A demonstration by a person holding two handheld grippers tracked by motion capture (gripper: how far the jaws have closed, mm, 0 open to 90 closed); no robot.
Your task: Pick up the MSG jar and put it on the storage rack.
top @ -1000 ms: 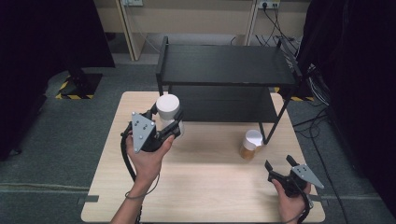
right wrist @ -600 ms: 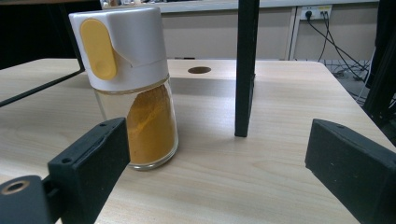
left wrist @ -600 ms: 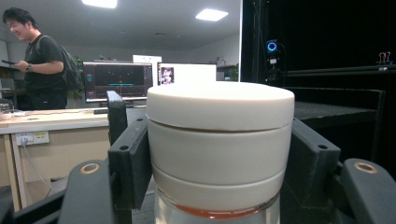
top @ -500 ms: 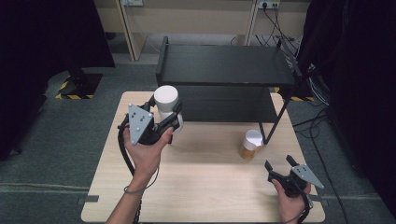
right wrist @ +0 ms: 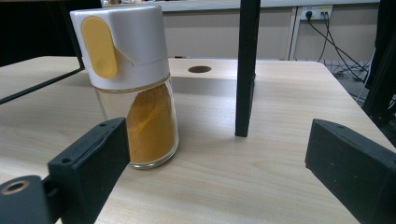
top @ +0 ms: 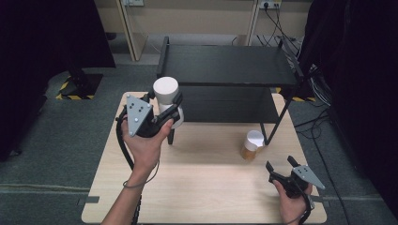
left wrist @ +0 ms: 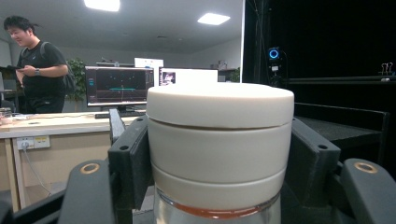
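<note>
My left gripper (top: 165,108) is shut on a white-lidded jar (top: 166,93), held up above the table's left side, in front of the black shelf (top: 225,65). In the left gripper view the jar's white lid (left wrist: 219,135) sits between the two jaws, with glass and a reddish band just below it. A spice jar (top: 251,145) with orange powder and a white-and-yellow cap stands on the table by the shelf's front right leg (top: 276,123). My right gripper (top: 280,165) is open near the table's front right corner, pointed at that spice jar (right wrist: 135,88), which stands apart from its jaws.
The black two-level shelf stands at the back of the wooden table (top: 206,192). Its leg (right wrist: 245,70) rises just right of the spice jar. Cables (top: 277,14) lie on the floor behind. A person (left wrist: 39,70) stands by a desk with monitors in the background.
My left gripper has lifted the white-lidded jar higher and slightly back toward the shelf. The right gripper has stayed in place.
</note>
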